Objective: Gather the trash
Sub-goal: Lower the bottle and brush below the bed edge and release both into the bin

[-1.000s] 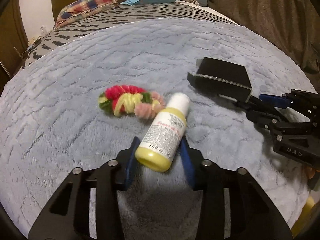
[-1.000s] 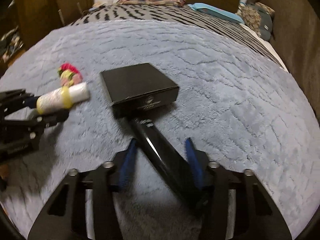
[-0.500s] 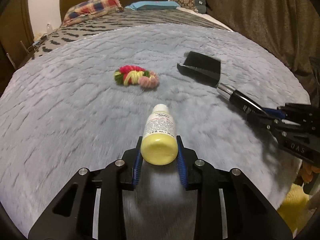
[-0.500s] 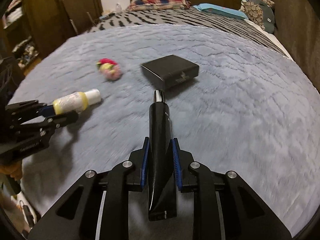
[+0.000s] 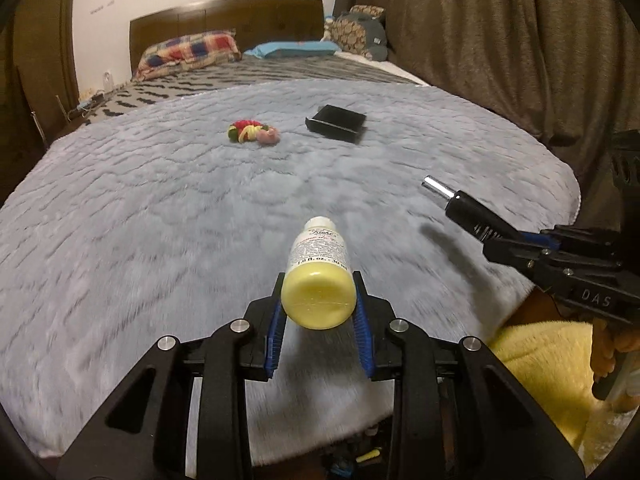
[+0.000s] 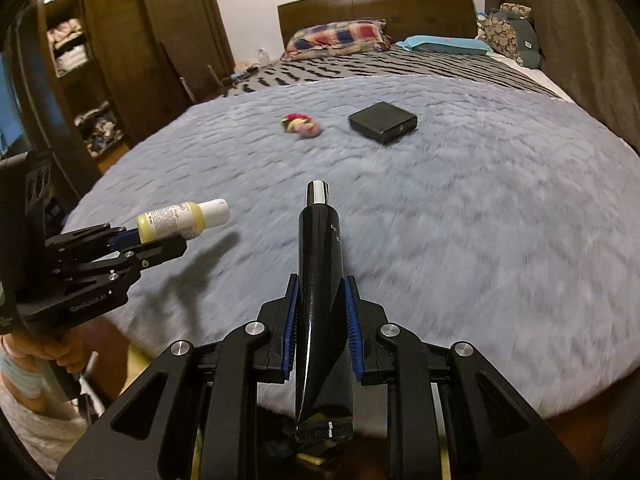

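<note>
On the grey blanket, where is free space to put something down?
The grey blanket is bare from the black box down to its near edge, and left of the colourful hair tie. Only the strip between those two items is tight.

Black left gripper (image 5: pixel 319 322); blue pads (image 5: pixel 275 338); silver screws.

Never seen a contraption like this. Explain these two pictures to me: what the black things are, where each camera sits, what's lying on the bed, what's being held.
No robot: a person holds handheld tongs in each hand, each carrying a camera looking along its fingers. In the left view, the left tongs grip a small yellow bottle. In the right view, the right tongs grip a black tube with a silver cap. Each view also shows the other tongs at its edge. On the grey blanket lie a colourful yarn bundle and a flat black box.
</note>
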The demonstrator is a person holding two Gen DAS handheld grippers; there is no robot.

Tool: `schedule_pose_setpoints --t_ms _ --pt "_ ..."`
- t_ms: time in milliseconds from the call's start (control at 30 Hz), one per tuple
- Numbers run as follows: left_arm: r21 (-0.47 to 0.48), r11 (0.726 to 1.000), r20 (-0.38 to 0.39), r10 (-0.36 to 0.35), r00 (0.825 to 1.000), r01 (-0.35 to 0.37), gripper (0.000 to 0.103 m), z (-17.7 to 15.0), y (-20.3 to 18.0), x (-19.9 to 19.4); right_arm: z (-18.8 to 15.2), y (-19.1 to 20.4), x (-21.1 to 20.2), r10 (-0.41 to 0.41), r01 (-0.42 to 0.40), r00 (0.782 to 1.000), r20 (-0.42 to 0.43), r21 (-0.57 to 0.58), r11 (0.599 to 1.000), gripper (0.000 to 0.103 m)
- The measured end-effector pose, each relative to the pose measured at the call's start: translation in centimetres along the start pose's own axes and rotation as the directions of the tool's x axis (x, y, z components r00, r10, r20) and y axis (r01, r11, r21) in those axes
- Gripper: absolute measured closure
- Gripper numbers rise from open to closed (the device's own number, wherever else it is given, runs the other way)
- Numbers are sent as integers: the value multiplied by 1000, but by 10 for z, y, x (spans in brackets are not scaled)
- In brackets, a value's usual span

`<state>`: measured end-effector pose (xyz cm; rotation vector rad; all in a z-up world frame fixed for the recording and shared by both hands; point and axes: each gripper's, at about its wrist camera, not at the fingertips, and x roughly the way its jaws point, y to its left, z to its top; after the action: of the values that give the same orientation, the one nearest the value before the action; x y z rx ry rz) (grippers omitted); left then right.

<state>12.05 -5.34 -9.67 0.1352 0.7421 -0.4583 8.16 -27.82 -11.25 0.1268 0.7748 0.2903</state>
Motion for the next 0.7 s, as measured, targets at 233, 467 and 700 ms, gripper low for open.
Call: schedule_pose_setpoints --t_ms 233,467,700 --pt "12 1000 -6 16 1000 -16 75 -46 -20 -36 -46 21 -25 22 -22 1000 5 45 999 80" --pt "-21 1000 -51 -18 999 17 75 -92 -34 -50 -99 22 -15 4 11 991 -132 112 994 80" --pt "-36 998 -165 -64 984 58 75 -133 -43 -32 -131 30 8 16 12 968 -250 112 994 80"
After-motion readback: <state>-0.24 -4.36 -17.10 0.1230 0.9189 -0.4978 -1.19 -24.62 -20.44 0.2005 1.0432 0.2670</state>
